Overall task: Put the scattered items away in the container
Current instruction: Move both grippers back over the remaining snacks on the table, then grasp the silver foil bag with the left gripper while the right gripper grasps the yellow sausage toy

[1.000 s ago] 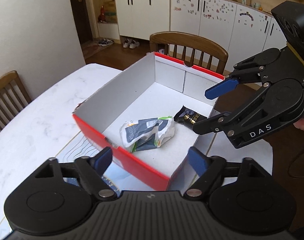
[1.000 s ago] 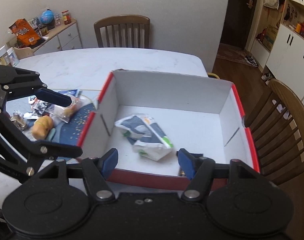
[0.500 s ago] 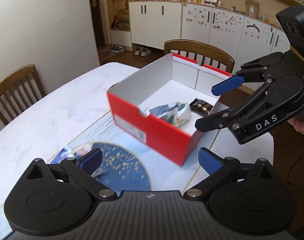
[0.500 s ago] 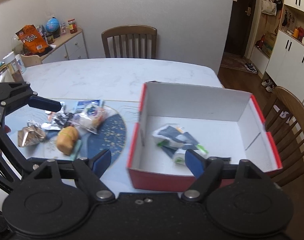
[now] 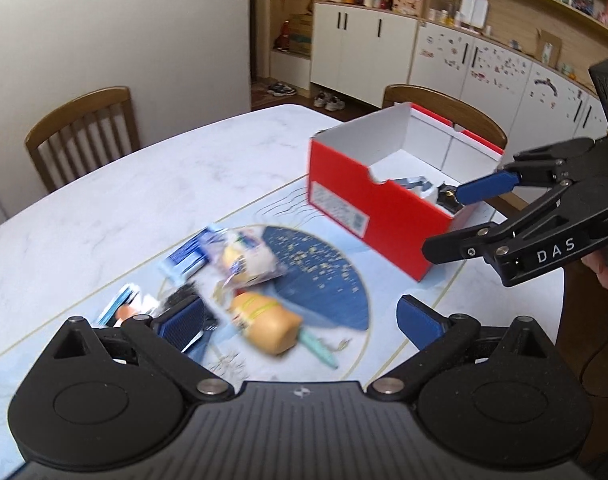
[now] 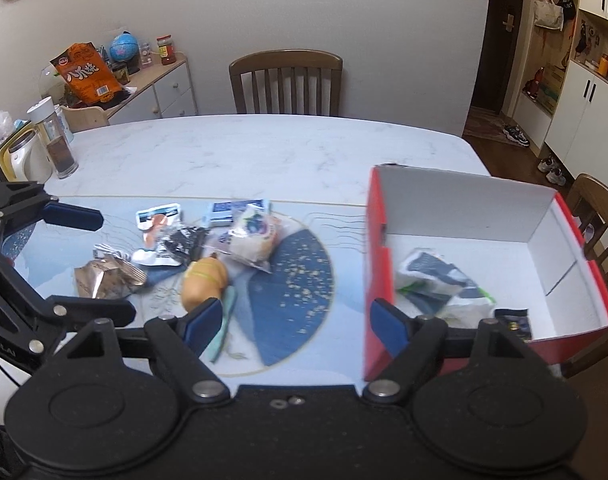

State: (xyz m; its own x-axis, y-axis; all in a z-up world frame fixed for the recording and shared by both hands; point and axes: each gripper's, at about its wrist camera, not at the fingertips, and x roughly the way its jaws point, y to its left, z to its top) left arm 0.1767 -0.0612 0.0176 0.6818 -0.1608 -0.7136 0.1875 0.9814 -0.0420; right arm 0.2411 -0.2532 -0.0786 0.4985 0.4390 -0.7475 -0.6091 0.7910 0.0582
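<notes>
Several snack packets (image 6: 208, 240) lie heaped on the table (image 6: 264, 148), well apart from the red box (image 6: 374, 240) that already holds two. Both tongs, left (image 5: 300, 320) and right (image 6: 294, 322), are spread and empty. The overlapping wrappers could make a pinch catch two or slip off the crinkled film.

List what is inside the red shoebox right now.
In the red shoebox lie a crumpled white, grey and green packet and a small dark wrapper near one corner. The right gripper covers part of the floor, so anything there is unseen.
</notes>
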